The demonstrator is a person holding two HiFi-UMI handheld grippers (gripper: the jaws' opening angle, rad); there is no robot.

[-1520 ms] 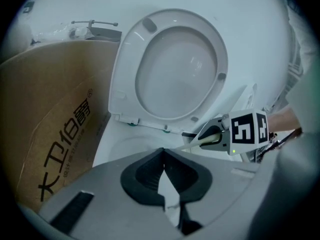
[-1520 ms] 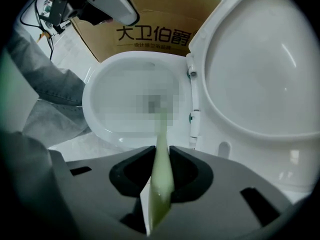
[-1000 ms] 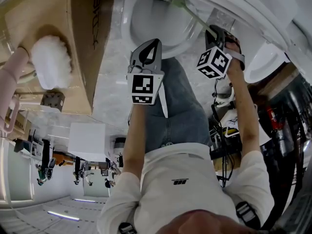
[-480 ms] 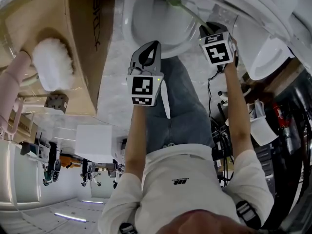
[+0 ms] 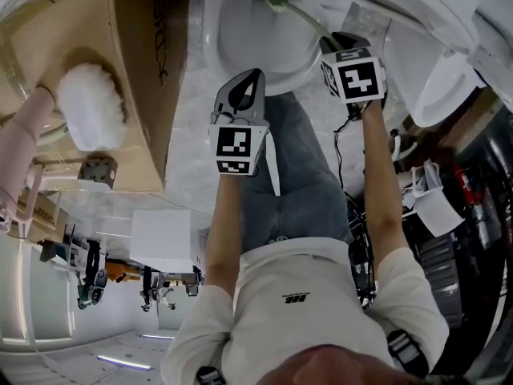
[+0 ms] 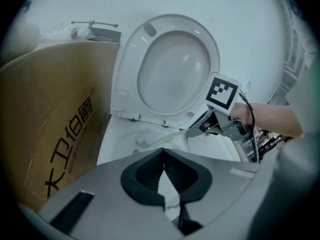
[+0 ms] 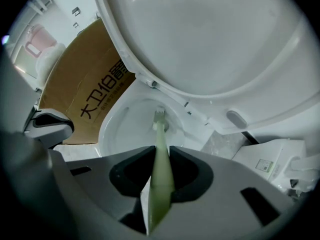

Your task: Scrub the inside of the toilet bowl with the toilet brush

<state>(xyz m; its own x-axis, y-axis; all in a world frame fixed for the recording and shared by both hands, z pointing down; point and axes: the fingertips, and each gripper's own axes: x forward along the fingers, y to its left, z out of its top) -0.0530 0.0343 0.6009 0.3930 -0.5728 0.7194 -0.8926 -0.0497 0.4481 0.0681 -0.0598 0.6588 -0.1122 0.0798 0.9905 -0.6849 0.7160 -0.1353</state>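
Toilet brush [image 7: 159,134], pale green, is clamped in our right gripper [image 7: 160,153], its head down inside the white bowl [image 7: 125,121] at the head view's top centre. Our left gripper [image 6: 163,156] is closed on nothing. A cardboard box [image 6: 55,134] stands left of the bowl on the grey marbled floor [image 5: 188,127].

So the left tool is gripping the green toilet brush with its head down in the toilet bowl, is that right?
No, it's the right tool that grips the green toilet brush, as the right gripper view shows; the brush's head is down in the toilet bowl.
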